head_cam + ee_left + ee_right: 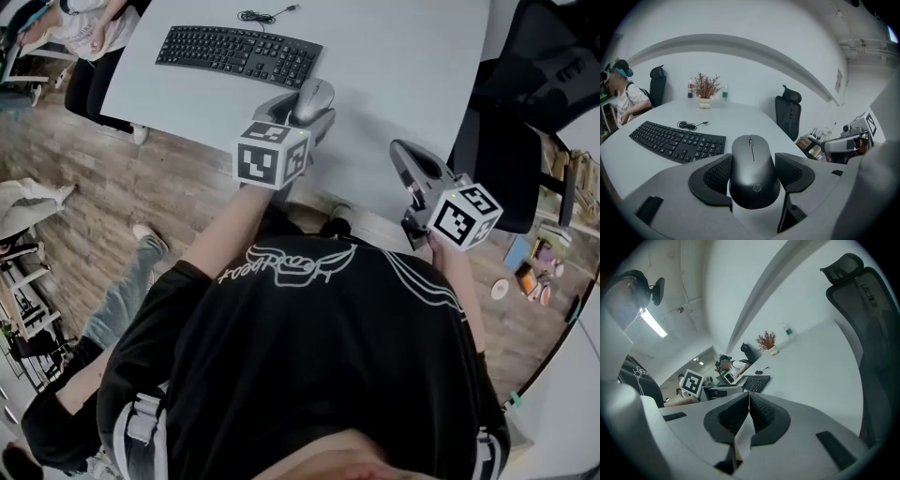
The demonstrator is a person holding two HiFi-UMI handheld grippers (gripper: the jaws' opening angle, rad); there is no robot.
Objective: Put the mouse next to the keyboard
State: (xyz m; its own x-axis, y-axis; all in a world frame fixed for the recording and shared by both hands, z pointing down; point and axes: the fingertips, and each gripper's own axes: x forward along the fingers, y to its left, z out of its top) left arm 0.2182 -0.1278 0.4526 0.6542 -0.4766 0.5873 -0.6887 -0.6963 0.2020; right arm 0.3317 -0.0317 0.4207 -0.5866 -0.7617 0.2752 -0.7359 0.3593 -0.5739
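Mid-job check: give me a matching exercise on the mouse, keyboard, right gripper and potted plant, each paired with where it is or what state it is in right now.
Things:
1. mouse
2. keyboard
3. right gripper
4. potted plant

Places or states:
A. fingers shut, nothing between them
B. at the far end of the table, between two bottles
C. clamped in the left gripper
D. flat on the table, its cable coiled behind it

Pairs: 1-C; 2-D; 3-A; 4-B
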